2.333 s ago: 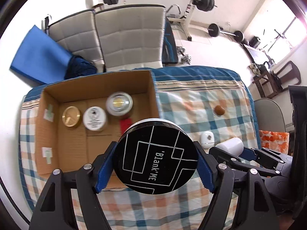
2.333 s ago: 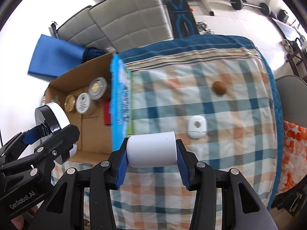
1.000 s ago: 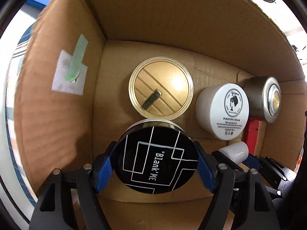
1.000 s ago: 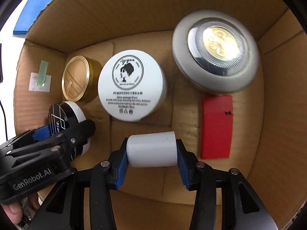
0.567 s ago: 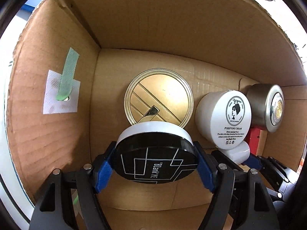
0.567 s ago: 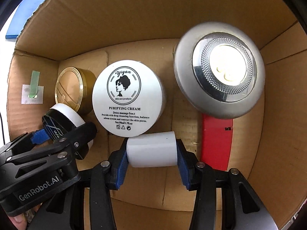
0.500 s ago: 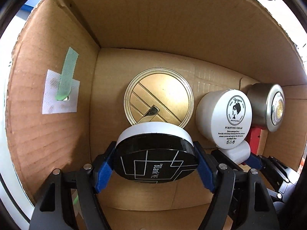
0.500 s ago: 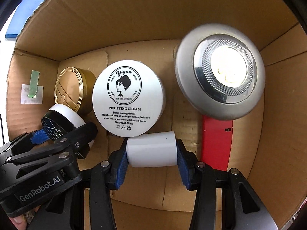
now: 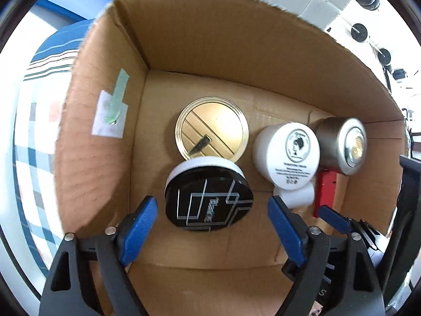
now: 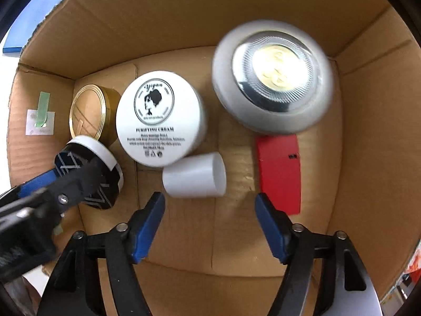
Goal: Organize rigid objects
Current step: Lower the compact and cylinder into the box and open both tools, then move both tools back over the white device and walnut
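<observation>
Left gripper (image 9: 211, 217) opening, black-lidded jar (image 9: 209, 201) released, right gripper (image 10: 209, 217) opening, white cylinder (image 10: 194, 175) dropped

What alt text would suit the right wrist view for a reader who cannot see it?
The right tool, its jaws opening, hangs over a small white cylinder lying free on the floor of a cardboard box. Around it sit a white purifying cream jar, a gold tin, a push light and a red card; the left tool straddles a black-lidded jar.

A checked cloth (image 9: 29, 142), probably over a bed, carries the cardboard box (image 9: 236, 52).
</observation>
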`<state>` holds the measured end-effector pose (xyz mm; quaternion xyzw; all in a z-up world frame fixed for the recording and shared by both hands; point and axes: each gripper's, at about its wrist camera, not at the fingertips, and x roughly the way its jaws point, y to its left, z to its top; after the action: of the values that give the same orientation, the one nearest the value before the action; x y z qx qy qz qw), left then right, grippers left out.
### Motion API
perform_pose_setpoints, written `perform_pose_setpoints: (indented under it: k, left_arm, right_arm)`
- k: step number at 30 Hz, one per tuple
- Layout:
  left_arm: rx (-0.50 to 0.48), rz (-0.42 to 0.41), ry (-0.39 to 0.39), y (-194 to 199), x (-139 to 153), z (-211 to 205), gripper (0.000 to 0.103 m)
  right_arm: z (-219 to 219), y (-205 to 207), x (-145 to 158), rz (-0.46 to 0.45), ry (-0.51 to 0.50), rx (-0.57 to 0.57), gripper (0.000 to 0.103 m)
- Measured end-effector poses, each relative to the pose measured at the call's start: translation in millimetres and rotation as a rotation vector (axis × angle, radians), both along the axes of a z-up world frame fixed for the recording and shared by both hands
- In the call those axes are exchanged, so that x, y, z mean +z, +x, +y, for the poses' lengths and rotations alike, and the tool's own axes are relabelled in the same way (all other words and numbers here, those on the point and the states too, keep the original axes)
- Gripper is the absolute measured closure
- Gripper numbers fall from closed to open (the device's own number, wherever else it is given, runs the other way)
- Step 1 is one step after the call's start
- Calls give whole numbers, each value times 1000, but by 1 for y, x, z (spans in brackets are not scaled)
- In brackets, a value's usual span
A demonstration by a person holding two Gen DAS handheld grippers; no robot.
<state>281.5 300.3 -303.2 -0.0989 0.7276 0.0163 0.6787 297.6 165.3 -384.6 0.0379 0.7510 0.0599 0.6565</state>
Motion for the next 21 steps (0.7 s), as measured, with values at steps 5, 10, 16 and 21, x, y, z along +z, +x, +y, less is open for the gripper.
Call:
perform_pose_setpoints:
  k: [5,10,16,21]
  left_arm:
    - [8,-44,-4,-15,25,-11,0]
    - [-8,-82,38,-36,49,-21,0]
    - [-9,-143,74,-62,75,-26,0]
    - [-11,-218,109,-81,102,-30,0]
  right_arm:
    - [-9,-18,15,-18,11,-2,15]
    - [-16,-36,42,-61,-5,19,0]
    - [-27,-59,71,-115,-15,35,0]
    - [-40,-66,105,-158,-8,40,0]
